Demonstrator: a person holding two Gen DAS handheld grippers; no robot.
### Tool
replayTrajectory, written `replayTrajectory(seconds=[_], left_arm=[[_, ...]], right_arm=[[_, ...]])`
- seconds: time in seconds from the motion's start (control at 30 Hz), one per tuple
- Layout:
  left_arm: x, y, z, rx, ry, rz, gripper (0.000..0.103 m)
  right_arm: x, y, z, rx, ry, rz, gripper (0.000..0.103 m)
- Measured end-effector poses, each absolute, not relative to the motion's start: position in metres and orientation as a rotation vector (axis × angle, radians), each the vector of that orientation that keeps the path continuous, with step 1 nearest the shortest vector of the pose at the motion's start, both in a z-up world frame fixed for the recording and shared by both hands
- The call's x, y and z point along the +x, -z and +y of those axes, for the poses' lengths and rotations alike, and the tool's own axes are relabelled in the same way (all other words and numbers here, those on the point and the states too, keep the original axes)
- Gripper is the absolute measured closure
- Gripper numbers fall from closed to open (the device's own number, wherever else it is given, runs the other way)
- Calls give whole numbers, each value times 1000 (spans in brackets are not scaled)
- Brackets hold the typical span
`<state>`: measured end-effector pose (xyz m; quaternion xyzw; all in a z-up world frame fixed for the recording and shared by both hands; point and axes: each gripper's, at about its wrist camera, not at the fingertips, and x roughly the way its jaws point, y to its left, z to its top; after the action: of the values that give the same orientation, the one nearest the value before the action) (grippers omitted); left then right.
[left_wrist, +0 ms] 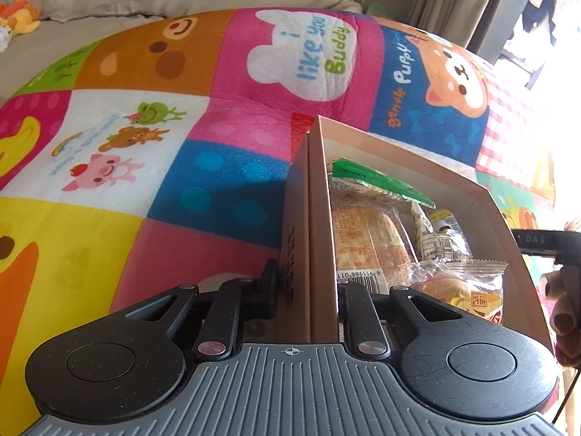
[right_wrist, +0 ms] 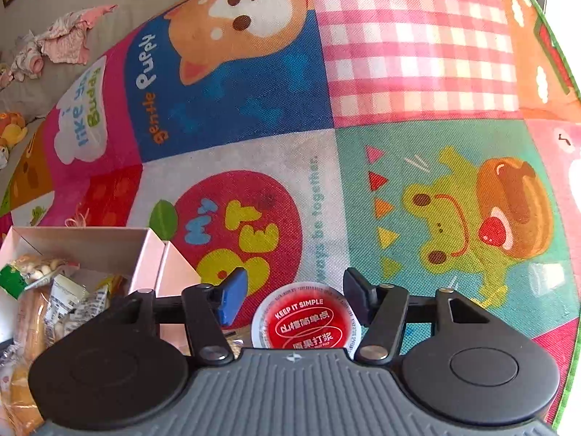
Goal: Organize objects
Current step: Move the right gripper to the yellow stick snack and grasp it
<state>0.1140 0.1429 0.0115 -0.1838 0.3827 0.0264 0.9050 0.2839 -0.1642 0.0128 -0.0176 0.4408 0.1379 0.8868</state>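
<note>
Item: cardboard box [left_wrist: 319,189], open-topped, pinkish-tan, sat on patchwork play mat [left_wrist: 225,116] w/ cartoon animals; served as collecting bin for the organizing job. Contents, left wrist view: green-edged packet [left_wrist: 381,181] at far end; orange-printed wrapped cake [left_wrist: 366,243] mid-box; white printed sachet [left_wrist: 435,239] right of it; clear-wrapped pastry [left_wrist: 457,283] nearest. Left gripper [left_wrist: 307,287] was clenched on the box's near-left wall, one finger outside, other inside among the snacks; prob. held that way to steady the box so it wouldn't slide on the soft mat while items went in. Right gripper [right_wrist: 296,296] had jaws released, spread wide, blue-padded finger on the left; round red-lidded cup [right_wrist: 307,321] (lid read "KEEP IT SIMPLE") sat between them, close in to the body, touching neither pad as far as could be told; whether it rested on the mat or on something under the gripper, n/k. Cup lay just right of the box [right_wrist: 145,258], outside it; judged next item to be grasped and moved left into the bin. Also noted: box's outer sleeve or flap [right_wrist: 178,269] beside its right wall; plush toy [left_wrist: 21,18] and pink clothing [right_wrist: 69,36] on the grey surface beyond the mat, far left; brown plush [left_wrist: 566,312] at right edge of left view.
</note>
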Motion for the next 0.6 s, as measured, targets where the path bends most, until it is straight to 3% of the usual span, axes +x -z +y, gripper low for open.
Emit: replayTrajectory(seconds=[0.6], left_arm=[[108, -16, 136, -374, -92, 807, 84]], right_arm=[[116, -35, -247, -103, -371, 839, 48]])
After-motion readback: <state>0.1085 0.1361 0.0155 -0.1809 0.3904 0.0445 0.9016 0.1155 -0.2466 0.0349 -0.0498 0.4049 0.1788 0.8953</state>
